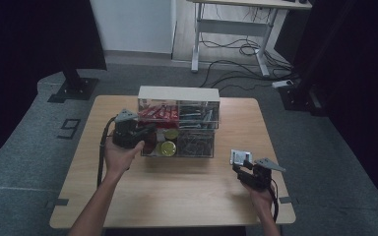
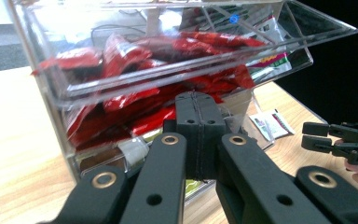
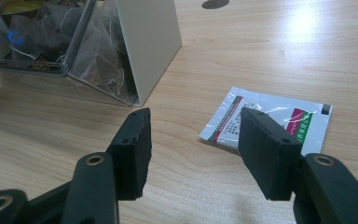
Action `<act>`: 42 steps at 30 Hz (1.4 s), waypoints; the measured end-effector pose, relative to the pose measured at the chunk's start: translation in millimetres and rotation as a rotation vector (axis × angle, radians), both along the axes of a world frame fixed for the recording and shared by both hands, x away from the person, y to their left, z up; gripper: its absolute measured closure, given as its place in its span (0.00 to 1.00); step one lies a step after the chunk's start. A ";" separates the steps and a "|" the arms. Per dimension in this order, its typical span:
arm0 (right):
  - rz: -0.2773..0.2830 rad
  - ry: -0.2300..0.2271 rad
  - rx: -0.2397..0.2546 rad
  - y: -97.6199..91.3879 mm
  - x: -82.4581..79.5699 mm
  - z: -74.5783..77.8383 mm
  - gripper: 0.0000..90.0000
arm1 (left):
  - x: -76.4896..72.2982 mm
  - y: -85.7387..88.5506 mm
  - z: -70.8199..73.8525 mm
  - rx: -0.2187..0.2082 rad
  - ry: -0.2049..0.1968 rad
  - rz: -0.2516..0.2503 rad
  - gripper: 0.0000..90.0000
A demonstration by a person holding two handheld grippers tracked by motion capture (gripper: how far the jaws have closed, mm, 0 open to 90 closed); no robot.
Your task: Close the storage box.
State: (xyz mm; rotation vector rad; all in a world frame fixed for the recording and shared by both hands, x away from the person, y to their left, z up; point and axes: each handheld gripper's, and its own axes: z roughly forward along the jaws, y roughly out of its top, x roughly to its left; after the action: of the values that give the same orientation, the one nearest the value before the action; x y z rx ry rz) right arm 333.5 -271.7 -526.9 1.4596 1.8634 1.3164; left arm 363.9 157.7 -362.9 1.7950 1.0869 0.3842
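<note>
One sachet (image 3: 270, 119) lies flat on the table (image 1: 187, 191), just ahead of your right gripper (image 3: 193, 149), whose jaws stand apart. It's light, thin, slippery: pinch a lifted edge. Your left gripper (image 2: 199, 135) is closed, empty, at the organizer (image 2: 51, 93).

A pale wooden worktop (image 1: 177, 191) carries a clear plastic compartmented organiser box (image 1: 179, 129) near its far edge and a flat white printed sachet (image 1: 238, 157) lying apart, toward the right.
</note>
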 end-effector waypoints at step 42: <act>0.069 -0.003 -0.035 2.9 -7.0 -8.9 0.49 | -48.8 55.2 -131.6 0.044 0.097 0.051 0.70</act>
State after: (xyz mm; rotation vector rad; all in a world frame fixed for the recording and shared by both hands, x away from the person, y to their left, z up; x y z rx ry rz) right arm 326.5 -268.7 -535.8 1.3870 1.9410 1.3094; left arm 315.1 212.8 -494.5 1.8434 1.2021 0.3574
